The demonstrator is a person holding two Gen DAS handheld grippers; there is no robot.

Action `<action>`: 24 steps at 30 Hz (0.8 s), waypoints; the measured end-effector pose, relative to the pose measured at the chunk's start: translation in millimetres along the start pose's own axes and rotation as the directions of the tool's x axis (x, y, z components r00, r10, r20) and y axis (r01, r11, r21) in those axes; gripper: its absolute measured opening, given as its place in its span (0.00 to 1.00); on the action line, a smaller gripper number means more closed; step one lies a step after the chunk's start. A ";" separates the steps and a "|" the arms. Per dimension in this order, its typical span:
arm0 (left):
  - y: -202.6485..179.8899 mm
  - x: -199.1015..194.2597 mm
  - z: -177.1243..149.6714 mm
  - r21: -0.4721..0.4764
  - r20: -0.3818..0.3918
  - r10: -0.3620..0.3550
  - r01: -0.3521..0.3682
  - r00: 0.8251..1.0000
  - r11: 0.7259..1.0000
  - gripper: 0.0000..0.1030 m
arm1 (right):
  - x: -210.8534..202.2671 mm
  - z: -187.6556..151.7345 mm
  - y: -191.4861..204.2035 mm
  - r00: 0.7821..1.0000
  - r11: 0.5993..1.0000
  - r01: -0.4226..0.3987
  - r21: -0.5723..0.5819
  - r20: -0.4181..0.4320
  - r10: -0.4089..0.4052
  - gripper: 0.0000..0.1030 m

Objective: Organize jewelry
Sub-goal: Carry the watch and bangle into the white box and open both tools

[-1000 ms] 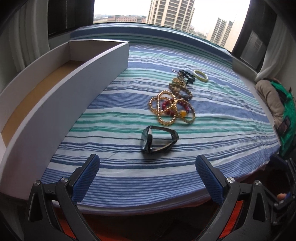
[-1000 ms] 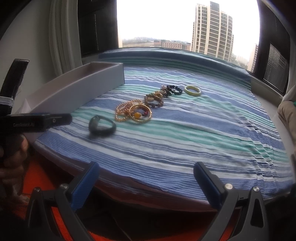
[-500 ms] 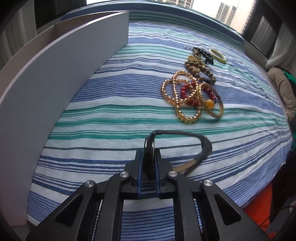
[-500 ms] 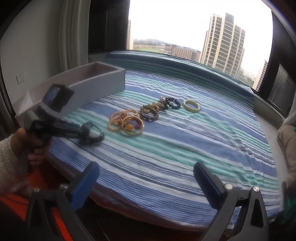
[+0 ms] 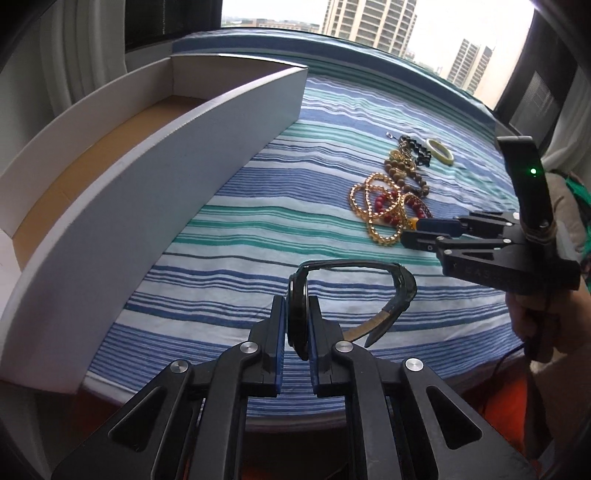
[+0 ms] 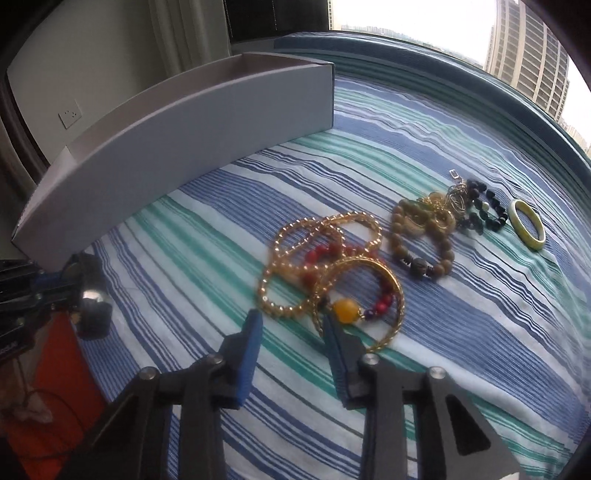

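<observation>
Across the striped bedspread (image 6: pixel 424 332), bracelets (image 6: pixel 332 273) beside a window (image 5: pixel 369 18).

On the bed (image 6: pixel 461 314), the box (image 6: pixel 192 133) lies along the left edge. Bracelets (image 6: pixel 332 273) run in a row from near the front edge toward the far right, ending at a bangle (image 6: pixel 526 229). A watch (image 5: pixel 332 291) sits at the front edge, between box and bracelets.

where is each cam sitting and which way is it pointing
Left wrist: rides the left tool, angled down across the striped cloth towards the window; its pads are shut on the watch; a hand holds the right tool.
Right wrist: rides the right tool, angled down at the bracelets, its jaws just closing, nothing gripped.
Both show the white box and the green bangle.
</observation>
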State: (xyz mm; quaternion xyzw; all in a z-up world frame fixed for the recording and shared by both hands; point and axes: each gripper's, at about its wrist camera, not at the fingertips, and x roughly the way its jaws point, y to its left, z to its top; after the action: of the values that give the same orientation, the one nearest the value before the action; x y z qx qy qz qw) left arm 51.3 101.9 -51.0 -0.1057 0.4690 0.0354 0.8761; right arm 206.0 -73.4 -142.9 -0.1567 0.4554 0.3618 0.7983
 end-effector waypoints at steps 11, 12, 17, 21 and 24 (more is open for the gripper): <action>16.7 -39.3 11.7 -0.045 -0.002 -0.043 0.043 0.999 0.998 0.09 | -27.9 5.2 -30.9 0.997 0.985 -0.055 0.161 0.058 0.046 0.05; 22.3 -50.0 17.8 -0.048 0.019 -0.041 0.042 0.999 0.998 0.09 | -38.6 8.5 -32.8 0.995 0.981 -0.077 0.176 0.078 0.064 0.06; 68.4 -96.1 53.3 -0.099 0.161 0.113 -0.098 0.981 0.990 0.09 | -91.3 61.9 -4.2 0.968 0.976 -0.183 0.118 0.197 0.158 0.06; 121.8 -90.6 73.9 -0.214 0.146 0.267 -0.233 0.953 0.949 0.09 | -99.5 126.7 50.6 0.930 0.962 -0.274 -0.007 0.253 0.267 0.06; 156.6 -68.7 78.8 -0.280 0.071 0.337 -0.306 0.939 0.910 0.09 | -79.1 170.9 97.3 0.916 0.948 -0.305 -0.093 0.245 0.319 0.06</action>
State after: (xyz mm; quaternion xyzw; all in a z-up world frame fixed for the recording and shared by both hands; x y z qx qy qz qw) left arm 52.0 274.3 24.5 -0.1407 0.4185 0.2479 0.8623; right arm 215.2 58.3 22.9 -0.0551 0.3573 0.5136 0.7781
